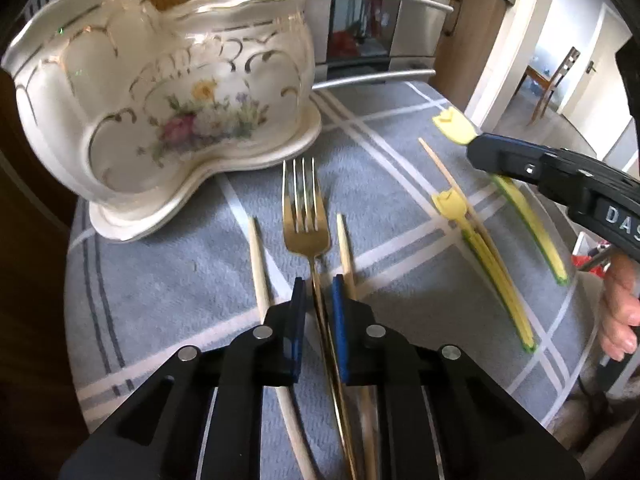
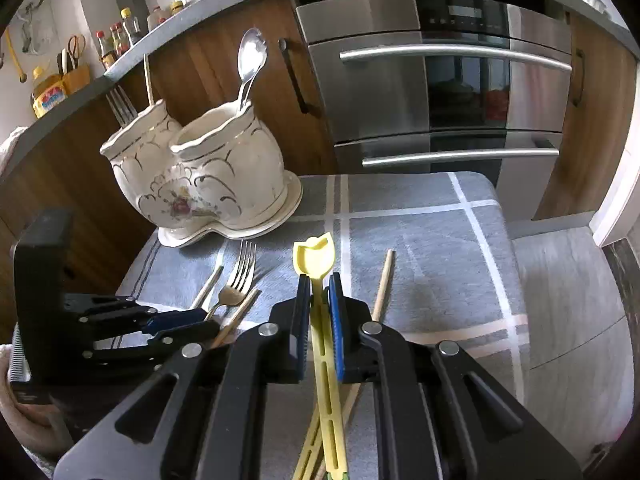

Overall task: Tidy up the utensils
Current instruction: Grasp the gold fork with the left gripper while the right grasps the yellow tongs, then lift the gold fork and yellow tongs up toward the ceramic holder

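Observation:
My left gripper (image 1: 319, 294) is shut on the handle of a gold fork (image 1: 304, 208), low over the grey checked cloth (image 1: 160, 280). A chopstick lies on each side of it: one on the left (image 1: 258, 264), one on the right (image 1: 346, 252). My right gripper (image 2: 320, 296) is shut on a yellow plastic utensil (image 2: 314, 256); it also shows in the left wrist view (image 1: 454, 126). A second yellow utensil (image 1: 480, 248) and a wooden stick (image 1: 440, 168) lie on the cloth. The white floral two-pot utensil holder (image 2: 200, 172) stands at the back left with a spoon (image 2: 250, 60) and a fork (image 2: 120, 106) in it.
A steel oven (image 2: 440, 80) and wooden cabinets (image 2: 224, 68) stand behind the table. A counter with bottles (image 2: 116, 40) runs along the upper left. The table edge (image 2: 516, 280) drops to the floor on the right. A doorway with a chair (image 1: 556, 76) lies far right.

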Action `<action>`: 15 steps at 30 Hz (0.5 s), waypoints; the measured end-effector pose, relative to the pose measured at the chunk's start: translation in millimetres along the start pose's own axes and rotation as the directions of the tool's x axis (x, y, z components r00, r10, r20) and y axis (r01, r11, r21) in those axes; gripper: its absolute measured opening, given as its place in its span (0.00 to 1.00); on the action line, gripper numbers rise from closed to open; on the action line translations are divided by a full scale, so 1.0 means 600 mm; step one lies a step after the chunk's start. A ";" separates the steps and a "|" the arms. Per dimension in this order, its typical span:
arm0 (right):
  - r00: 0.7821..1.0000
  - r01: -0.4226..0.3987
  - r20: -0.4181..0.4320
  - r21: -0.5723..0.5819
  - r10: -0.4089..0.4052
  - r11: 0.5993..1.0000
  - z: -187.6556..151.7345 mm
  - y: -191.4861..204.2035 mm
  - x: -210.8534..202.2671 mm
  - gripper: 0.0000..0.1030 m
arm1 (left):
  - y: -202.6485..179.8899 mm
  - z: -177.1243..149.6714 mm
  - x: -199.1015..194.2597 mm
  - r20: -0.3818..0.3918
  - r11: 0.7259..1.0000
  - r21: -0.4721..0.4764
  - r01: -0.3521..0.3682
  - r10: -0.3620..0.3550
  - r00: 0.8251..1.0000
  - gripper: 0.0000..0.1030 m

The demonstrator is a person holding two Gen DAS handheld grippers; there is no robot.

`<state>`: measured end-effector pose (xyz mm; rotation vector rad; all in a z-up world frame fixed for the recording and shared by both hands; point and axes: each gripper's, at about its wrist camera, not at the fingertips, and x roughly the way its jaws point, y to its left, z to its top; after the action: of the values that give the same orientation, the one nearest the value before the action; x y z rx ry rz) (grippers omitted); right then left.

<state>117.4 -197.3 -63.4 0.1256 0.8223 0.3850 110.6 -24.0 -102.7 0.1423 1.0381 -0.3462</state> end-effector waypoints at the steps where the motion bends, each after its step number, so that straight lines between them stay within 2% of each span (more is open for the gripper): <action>1: 1.000 -0.002 0.001 0.003 0.002 1.000 0.000 -0.002 0.000 0.09 | 0.000 0.004 0.003 -0.003 1.000 -0.006 0.000 0.000 1.000 0.14; 6: 1.000 -0.016 0.016 0.014 0.016 1.000 -0.002 -0.005 -0.010 0.09 | -0.009 0.012 0.009 0.000 0.999 0.008 -0.031 0.031 1.000 0.06; 9: 0.999 -0.021 0.030 0.012 0.020 1.000 -0.001 -0.005 -0.020 0.09 | -0.011 0.010 0.005 0.012 1.000 0.006 0.006 -0.006 1.000 0.05; 12: 0.999 -0.024 0.043 0.015 0.024 1.000 0.000 -0.006 -0.027 0.09 | -0.013 0.007 -0.012 0.053 1.000 0.021 -0.001 0.000 0.999 0.05; 15: 0.998 -0.031 0.055 0.013 0.030 0.999 0.002 -0.003 -0.033 0.09 | -0.005 0.005 -0.037 0.089 1.000 0.007 0.027 -0.027 0.996 0.05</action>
<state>106.6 -206.3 -49.1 0.1606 0.7700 0.4030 101.9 -22.9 -81.7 0.1171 0.9516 -0.3771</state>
